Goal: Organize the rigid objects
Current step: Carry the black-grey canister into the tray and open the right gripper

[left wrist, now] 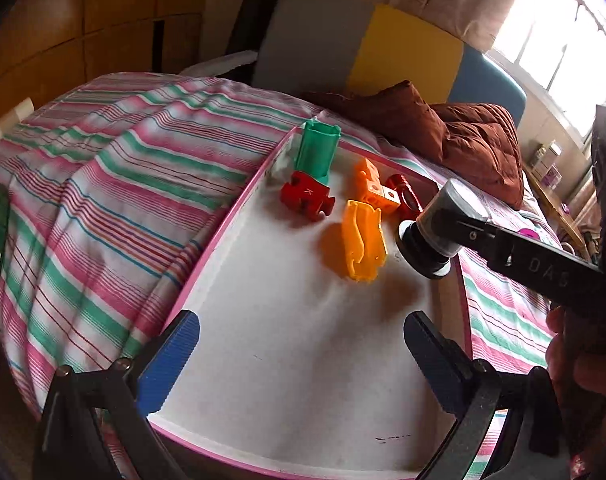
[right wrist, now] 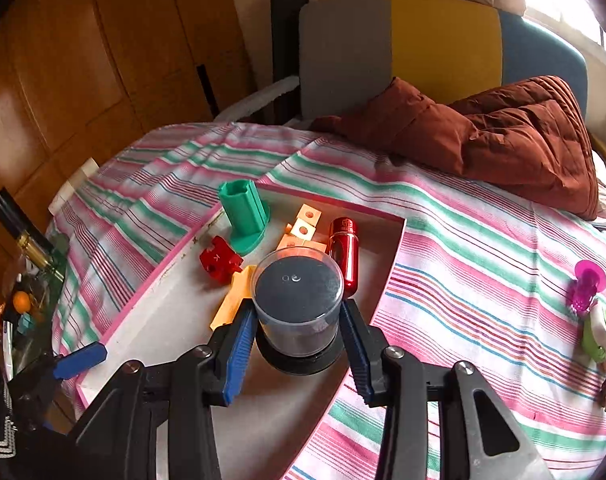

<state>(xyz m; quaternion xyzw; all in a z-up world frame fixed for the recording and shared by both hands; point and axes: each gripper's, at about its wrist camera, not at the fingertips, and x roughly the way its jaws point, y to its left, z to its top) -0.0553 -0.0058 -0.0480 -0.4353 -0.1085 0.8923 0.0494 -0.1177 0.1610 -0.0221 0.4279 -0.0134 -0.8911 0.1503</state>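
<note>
Striped bedding (right wrist: 463, 248) carries our pink-rimmed tray (right wrist: 387, 276). Our right gripper (right wrist: 299, 332) pinches the clear canister (right wrist: 297, 304) over the tray's right edge, its long axis apparently tilted, lid toward us; our left gripper (left wrist: 303, 356) hangs spread.

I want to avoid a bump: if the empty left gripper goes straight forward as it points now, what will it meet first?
Probably the yellow plastic piece lying on the white tray. The left gripper is open over bare tray, and that piece lies nearest ahead; depth is unclear.
</note>
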